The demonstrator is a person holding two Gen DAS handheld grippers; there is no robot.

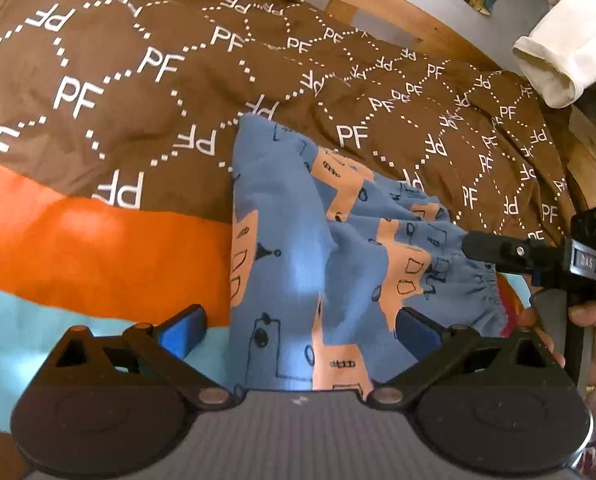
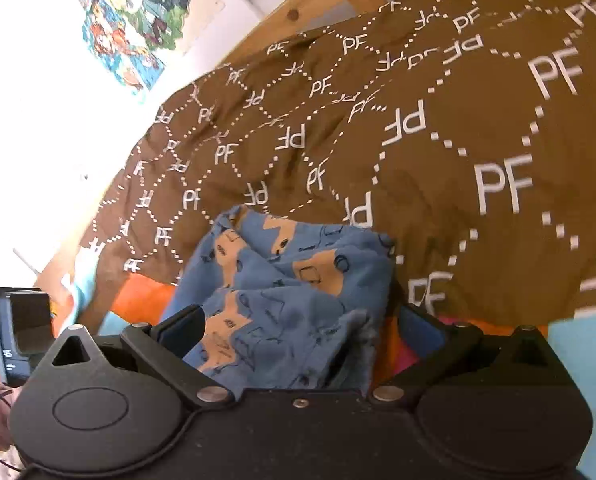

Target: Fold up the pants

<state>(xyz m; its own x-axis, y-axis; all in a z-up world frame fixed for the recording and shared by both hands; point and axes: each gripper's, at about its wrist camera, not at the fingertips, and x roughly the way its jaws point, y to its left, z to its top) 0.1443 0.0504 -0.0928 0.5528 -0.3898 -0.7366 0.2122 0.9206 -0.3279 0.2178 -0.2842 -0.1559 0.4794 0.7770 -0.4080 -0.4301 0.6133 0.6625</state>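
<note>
- The brown PF-print duvet (image 1: 137, 80) filled each frame's upper half, serving as folding surface.
- The blue printed pants (image 1: 298, 248) lay bunched at lower centre.
- The left gripper (image 1: 298, 330), jaws spread, straddled the cloth.
- The right gripper (image 2: 302, 330) did likewise, probably about to pinch.

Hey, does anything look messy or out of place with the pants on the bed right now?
Yes. The blue pants are bunched and creased on the brown bedspread, not flat; near the right gripper the fabric lies in rumpled layers. Both grippers' fingers are spread wide with cloth between them. Nothing looks torn or spilled.
</note>
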